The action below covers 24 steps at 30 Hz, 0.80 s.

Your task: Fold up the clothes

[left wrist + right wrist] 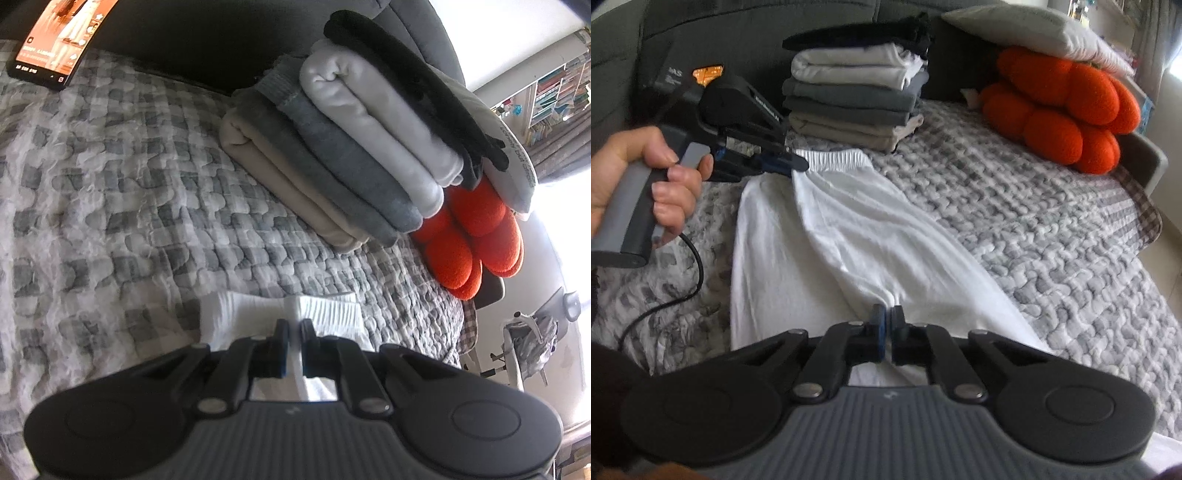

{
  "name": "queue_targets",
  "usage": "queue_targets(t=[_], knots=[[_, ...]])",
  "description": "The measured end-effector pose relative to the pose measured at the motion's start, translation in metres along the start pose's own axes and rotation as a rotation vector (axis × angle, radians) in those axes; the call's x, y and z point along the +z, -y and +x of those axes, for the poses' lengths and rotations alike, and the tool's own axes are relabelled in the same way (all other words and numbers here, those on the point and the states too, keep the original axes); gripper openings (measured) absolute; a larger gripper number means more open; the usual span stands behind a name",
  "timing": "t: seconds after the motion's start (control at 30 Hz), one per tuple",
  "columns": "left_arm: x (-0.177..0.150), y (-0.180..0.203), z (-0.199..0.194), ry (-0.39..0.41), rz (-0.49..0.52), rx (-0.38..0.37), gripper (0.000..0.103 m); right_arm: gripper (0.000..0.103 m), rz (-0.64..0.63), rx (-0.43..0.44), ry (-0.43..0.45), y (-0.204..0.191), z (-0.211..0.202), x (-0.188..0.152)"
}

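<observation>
**White trousers held at both ends**

White trousers point(827, 236) lie lengthwise on the quilted bed point(1015, 206), before a folded stack point(853, 92). Left gripper point(790, 162) jaws clamp the waistband; right gripper point(888, 314) jaws pinch mid-fabric. Probably mid-fold; next needs coordinated lifting.

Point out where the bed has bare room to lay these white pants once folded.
Free: the checkered quilt right of the white pants, up to the orange cushion, and the patch between the pants' waistband and the phone. Crowded: the back, with the folded stack, cushion and pillow.
</observation>
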State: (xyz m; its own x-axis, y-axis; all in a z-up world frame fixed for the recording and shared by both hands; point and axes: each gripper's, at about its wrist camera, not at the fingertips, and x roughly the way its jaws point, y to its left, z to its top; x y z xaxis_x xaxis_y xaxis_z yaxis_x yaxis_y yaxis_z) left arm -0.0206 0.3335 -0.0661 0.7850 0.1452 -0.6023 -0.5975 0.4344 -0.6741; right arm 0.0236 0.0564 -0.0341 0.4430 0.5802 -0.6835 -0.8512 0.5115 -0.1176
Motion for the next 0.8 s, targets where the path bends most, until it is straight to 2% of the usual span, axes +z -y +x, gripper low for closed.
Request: queue_targets(t=[0.37, 0.47, 0.8], knots=[[0.012, 0.002, -0.016, -0.027, -0.015, -0.089, 0.006, 0.002, -0.024, -0.049, 0.121, -0.005, -0.053, 0.011], [0.017, 0.001, -0.021, -0.045, -0.003, -0.107, 0.006, 0.002, -0.047, -0.031, 0.113, -0.013, -0.054, 0.011], [0.027, -0.021, -0.031, -0.079, 0.071, -0.085, 0.006, 0.002, -0.119, 0.039, 0.074, -0.041, -0.055, 0.008]])
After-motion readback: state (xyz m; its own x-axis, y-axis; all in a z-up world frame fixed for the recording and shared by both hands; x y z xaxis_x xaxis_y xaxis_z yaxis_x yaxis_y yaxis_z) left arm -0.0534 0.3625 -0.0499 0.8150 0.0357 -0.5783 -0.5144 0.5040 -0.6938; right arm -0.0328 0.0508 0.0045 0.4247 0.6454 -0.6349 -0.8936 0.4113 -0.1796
